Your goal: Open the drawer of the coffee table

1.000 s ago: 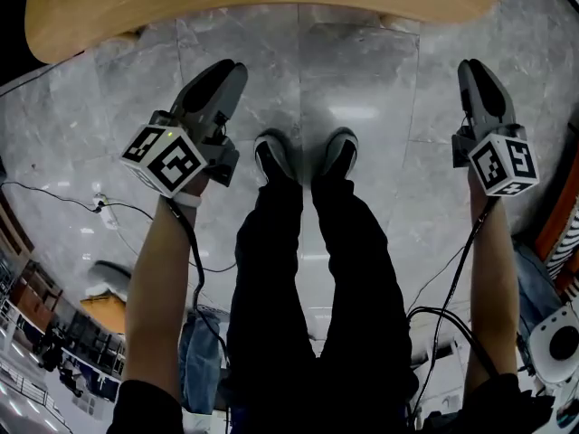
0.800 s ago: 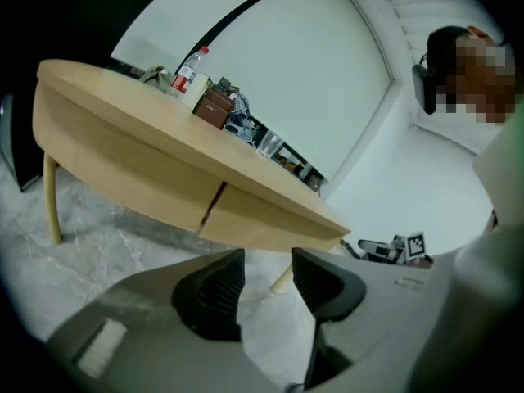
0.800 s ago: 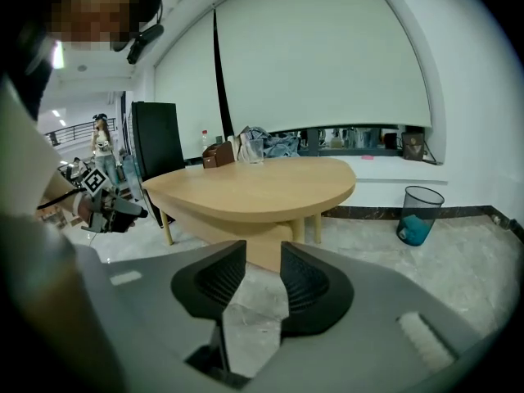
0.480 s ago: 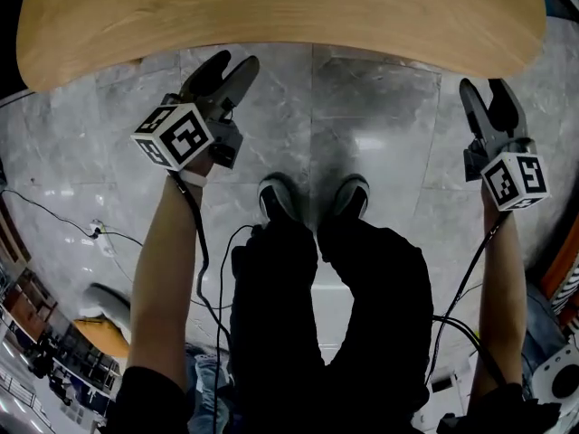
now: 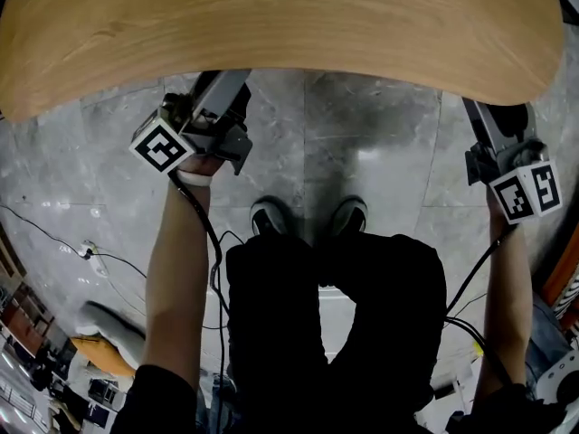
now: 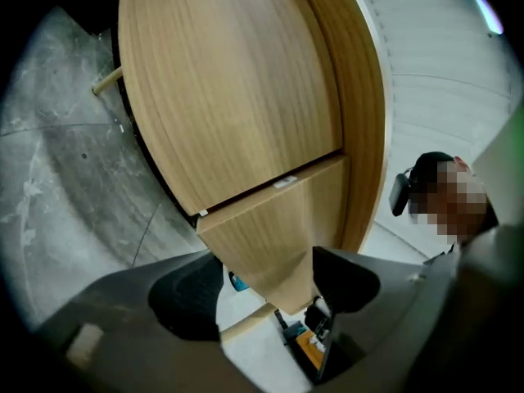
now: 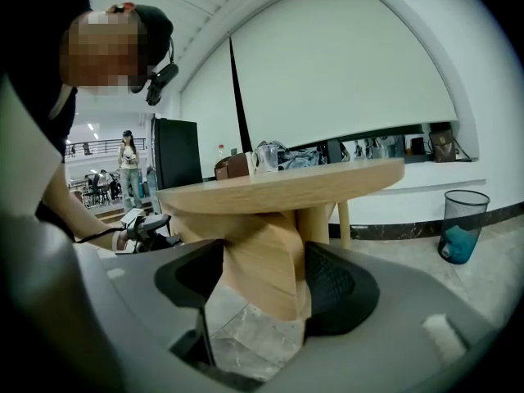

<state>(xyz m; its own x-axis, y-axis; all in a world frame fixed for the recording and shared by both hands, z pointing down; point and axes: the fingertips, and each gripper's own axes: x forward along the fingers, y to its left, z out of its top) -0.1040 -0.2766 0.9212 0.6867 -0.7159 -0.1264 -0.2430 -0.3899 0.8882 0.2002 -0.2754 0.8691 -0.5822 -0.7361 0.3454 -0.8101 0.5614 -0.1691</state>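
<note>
The round wooden coffee table (image 5: 271, 25) fills the top of the head view. Under its top hangs a wooden drawer box (image 6: 278, 236), seen from the other side in the right gripper view (image 7: 262, 260). My left gripper (image 5: 222, 87) reaches under the table's near edge on the left, its tips hidden by the top. My right gripper (image 5: 498, 120) does the same on the right. Both have just been opening their jaws. In each gripper view the jaws stand wide, left (image 6: 266, 289) and right (image 7: 266, 285), with an end of the drawer box between the pads.
My legs and shoes (image 5: 298, 220) stand on the grey marble floor between the arms. Cables (image 5: 54, 220) trail on the floor at left. A bin (image 7: 463, 223) stands by the far wall. Items (image 7: 270, 155) lie on the table top.
Both grippers have moved up the picture to the table's edge and their tips have gone under it. Their jaws have opened. The table top now fills more of the head view.
</note>
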